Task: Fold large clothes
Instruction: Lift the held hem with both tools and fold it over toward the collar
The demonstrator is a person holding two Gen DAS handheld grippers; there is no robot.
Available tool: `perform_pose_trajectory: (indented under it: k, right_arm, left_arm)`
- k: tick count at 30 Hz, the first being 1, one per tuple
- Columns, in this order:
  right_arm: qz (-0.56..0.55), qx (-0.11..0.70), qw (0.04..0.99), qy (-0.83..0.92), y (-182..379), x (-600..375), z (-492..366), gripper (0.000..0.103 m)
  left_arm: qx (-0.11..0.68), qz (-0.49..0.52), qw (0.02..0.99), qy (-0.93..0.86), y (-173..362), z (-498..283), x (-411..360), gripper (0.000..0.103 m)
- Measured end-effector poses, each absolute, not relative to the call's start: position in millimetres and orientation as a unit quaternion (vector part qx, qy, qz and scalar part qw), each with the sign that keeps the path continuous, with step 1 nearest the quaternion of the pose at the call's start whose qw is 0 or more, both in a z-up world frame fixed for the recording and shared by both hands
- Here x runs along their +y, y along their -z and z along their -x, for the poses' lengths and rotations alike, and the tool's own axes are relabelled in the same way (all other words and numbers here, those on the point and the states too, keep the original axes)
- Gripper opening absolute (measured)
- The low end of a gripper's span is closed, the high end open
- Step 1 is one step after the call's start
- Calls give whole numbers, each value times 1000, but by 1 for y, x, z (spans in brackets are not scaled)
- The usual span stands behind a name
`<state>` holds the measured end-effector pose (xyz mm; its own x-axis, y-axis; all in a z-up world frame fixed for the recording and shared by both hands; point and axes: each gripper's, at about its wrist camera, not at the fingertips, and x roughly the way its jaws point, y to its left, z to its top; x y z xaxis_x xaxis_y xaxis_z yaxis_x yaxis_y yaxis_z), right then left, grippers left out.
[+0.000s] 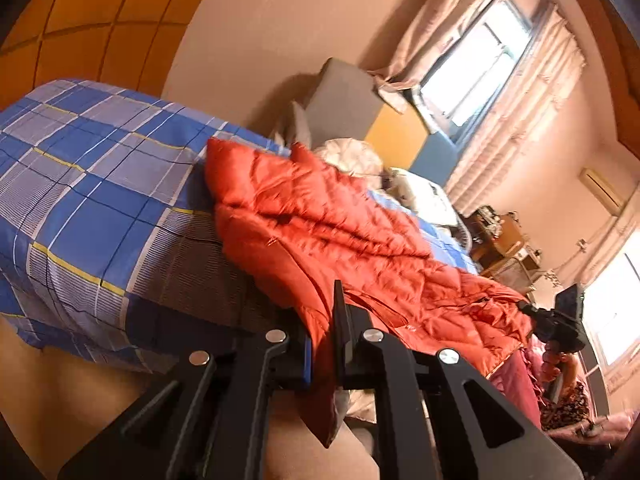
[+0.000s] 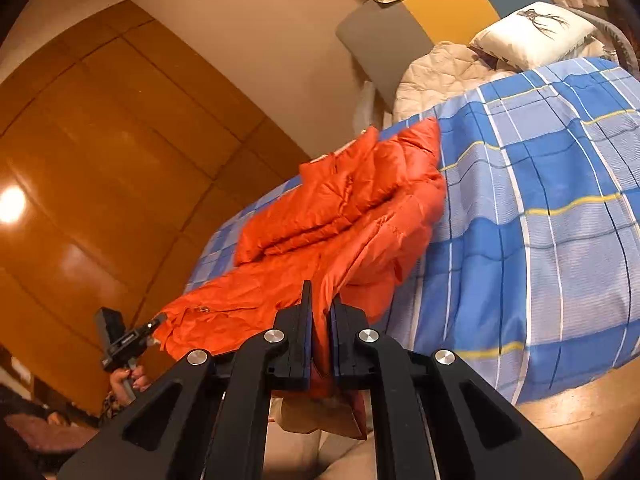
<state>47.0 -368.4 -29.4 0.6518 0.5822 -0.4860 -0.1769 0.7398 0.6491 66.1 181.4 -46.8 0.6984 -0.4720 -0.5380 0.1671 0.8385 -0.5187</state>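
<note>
One orange-red quilted down jacket lies spread on the bed, draped over the near edge of the blue checked bedspread, with its hem hanging off that edge toward the cameras. In the right wrist view the jacket has a sleeve folded across its body, its collar end pointing toward the head of the bed. The left gripper is clamped on a fold of the jacket's hem, red fabric pinched between its black fingers and trailing below them. The right gripper is likewise clenched on the hem further along the same edge, orange cloth squeezed in the narrow gap and a flap hanging beneath. Each camera catches the other gripper off to the side, held in a hand at the jacket's far corner. Toward the head of the bed rest a beige quilted blanket and a white pillow with a dark print. Behind stand a grey and yellow headboard, a wooden wardrobe and curtained windows.
</note>
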Motion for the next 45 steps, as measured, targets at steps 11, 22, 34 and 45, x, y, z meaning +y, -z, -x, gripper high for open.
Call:
perform_pose_trajectory:
  k: [11, 22, 34, 45]
  right_arm:
    - [-401, 349, 815, -233, 56, -399, 25, 7]
    - [-445, 334, 794, -245, 52, -405, -72, 7]
    - [-488, 337, 772, -229, 74, -411, -177, 7]
    - [-522, 347, 762, -166, 128, -422, -241, 7]
  left_arm:
    - [354, 267, 873, 205, 33, -24, 191, 7]
    - [362, 297, 858, 210, 35, -107, 192, 8]
    - [381, 325, 846, 185, 66, -197, 195, 9]
    - [406, 306, 850, 140, 109, -272, 186, 11]
